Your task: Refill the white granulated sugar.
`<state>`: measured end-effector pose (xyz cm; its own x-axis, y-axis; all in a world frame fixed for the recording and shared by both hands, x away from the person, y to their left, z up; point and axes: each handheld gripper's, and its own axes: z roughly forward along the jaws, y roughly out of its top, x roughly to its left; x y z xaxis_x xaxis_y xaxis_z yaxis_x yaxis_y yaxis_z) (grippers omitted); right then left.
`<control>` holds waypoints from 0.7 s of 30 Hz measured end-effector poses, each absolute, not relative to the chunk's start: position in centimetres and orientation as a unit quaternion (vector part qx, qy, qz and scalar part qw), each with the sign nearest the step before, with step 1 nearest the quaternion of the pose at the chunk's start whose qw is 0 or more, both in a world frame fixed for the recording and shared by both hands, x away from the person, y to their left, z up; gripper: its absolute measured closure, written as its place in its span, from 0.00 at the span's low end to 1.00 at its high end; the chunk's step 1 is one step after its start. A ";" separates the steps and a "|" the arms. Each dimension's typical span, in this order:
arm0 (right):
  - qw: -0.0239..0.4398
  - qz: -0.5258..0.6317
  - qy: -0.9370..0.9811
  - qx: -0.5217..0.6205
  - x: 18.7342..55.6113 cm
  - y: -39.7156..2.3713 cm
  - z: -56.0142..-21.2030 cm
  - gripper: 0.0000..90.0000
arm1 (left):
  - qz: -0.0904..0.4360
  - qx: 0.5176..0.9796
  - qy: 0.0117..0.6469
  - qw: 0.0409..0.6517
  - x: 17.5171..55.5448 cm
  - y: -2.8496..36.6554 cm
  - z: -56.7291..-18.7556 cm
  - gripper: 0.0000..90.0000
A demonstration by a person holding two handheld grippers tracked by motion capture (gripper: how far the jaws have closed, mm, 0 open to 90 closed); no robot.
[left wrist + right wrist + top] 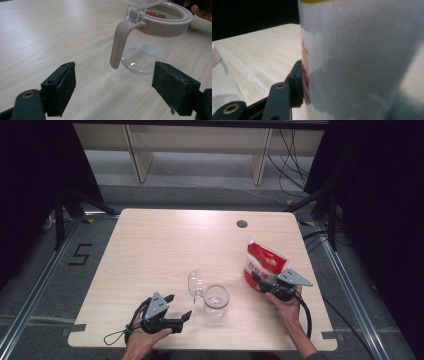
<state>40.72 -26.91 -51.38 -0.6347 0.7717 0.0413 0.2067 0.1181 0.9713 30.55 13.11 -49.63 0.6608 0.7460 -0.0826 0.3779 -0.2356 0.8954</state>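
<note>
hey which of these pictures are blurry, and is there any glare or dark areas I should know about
Right gripper view: the red and white pouch sits so close that it is soft and out of focus, with blackness beyond the table edge. Left gripper view: the left gripper pads are sharp, the clear jar slightly soft at the top. High view: evenly lit table, dark surroundings, no strong glare.

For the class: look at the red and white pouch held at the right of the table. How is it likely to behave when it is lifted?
The pouch looks like soft film, so it may flex or sag around the right hand-held gripper, whose pad presses on its side. Its film looks glossy, so it could slip. It stands tall and narrow, so it may tip easily.
</note>
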 end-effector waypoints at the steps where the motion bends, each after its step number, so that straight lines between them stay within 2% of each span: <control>1: 0.259 0.563 0.706 0.343 40.7 -26.9 -51.3 0.57 | 0.186 0.763 0.368 0.498 30.6 13.1 -49.6 0.21; 2: 0.246 0.566 0.705 0.349 40.6 -26.7 -51.3 0.57 | 0.186 0.763 0.368 0.498 30.6 13.1 -49.6 0.21; 11: 0.253 0.566 0.695 0.365 40.0 -26.9 -50.8 0.59 | 0.183 0.760 0.368 0.503 30.6 13.2 -49.6 0.21; 12: 0.264 0.554 0.702 0.363 39.9 -27.0 -50.7 0.59 | 0.186 0.761 0.364 0.503 30.6 13.3 -49.5 0.21; 13: 0.247 0.561 0.699 0.367 39.8 -26.8 -50.7 0.59 | 0.188 0.763 0.367 0.498 30.5 13.3 -49.5 0.21; 21: 0.249 0.552 0.714 0.351 38.4 -26.2 -49.9 0.59 | 0.188 0.762 0.366 0.501 30.6 13.4 -49.4 0.21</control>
<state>38.36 -26.21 -49.87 -0.6292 0.7767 0.0311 0.2266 0.1450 0.9631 30.59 13.43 -49.39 0.6613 0.7460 -0.0792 0.3686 -0.2312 0.9004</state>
